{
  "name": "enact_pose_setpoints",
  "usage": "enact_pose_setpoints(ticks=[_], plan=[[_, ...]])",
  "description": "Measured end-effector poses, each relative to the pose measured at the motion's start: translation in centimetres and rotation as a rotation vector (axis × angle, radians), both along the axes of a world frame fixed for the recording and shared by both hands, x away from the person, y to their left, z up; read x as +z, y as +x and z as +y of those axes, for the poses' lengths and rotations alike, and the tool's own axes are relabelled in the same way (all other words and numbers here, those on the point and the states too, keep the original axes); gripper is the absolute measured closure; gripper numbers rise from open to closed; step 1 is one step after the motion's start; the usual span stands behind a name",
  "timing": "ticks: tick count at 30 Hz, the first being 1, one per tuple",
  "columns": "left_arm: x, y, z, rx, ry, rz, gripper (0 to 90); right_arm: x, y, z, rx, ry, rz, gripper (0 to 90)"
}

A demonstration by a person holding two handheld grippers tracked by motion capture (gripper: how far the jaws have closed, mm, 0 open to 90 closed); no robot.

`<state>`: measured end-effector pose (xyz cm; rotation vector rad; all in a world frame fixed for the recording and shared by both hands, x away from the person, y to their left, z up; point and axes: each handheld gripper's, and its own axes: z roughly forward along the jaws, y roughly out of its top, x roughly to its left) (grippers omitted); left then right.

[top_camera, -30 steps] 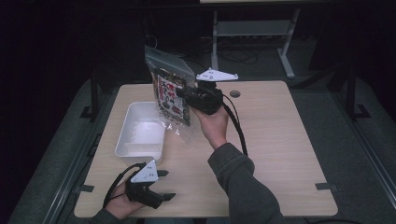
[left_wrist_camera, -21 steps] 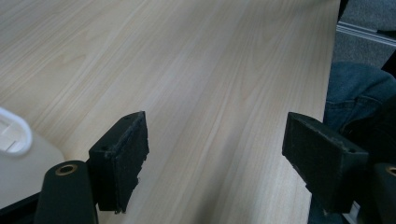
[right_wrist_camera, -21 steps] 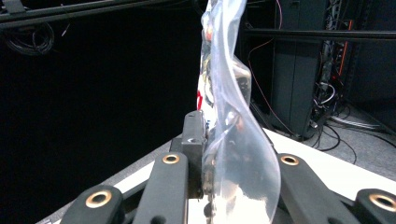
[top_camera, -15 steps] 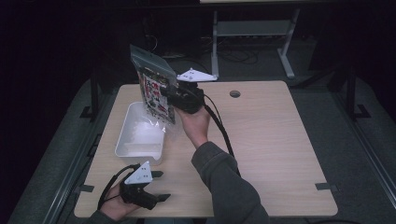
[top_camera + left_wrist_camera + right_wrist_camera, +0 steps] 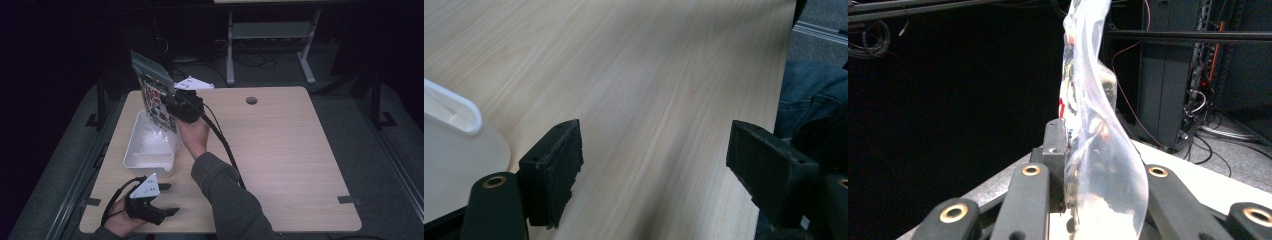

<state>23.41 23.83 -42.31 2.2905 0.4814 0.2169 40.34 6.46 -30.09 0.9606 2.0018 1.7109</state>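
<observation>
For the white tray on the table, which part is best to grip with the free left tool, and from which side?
Probably the white tray's near short rim, approached from the person's side. That rim has a thin raised lip, faces the open left tool resting close by, and is clear of the plastic bag held above the tray's far end.

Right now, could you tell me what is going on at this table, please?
A person works with a tool in each hand. The right tool is shut on a clear plastic bag with printed contents, holding it upright above the white tray near the table's left side. The left tool rests open and empty at the near edge, beside the tray.
</observation>
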Motion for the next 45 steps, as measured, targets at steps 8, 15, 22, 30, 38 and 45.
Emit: enact_pose_setpoints(ticks=[8, 15, 22, 30, 38, 45], plan=[[0.0, 0.0, 0.0, -0.003, -0.001, 0.001, 21.9, -1.2, 0.5, 1.9, -0.037, -0.015, 0.008, 74.7], [-0.1, -0.1, -0.1, -0.010, 0.011, -0.001, 22.0, -2.7, 0.7, 3.6, -0.054, -0.053, 0.004, 74.7], [-0.2, -0.1, 0.0, -0.010, 0.007, 0.001, 21.9, -3.5, 0.9, 4.4, -0.078, -0.063, 0.017, 74.7], [-0.3, -0.1, -0.1, -0.015, 0.012, 0.004, 22.1, -4.5, 0.7, 5.4, -0.102, -0.079, 0.013, 74.7], [-0.3, 0.0, -0.1, -0.018, 0.019, 0.006, 22.2, -5.7, 0.5, 6.0, -0.120, -0.084, 0.026, 74.3], [-0.4, 0.0, -0.2, -0.026, 0.026, 0.007, 22.3, -6.0, 0.2, 6.2, -0.115, -0.090, 0.028, 73.2]])
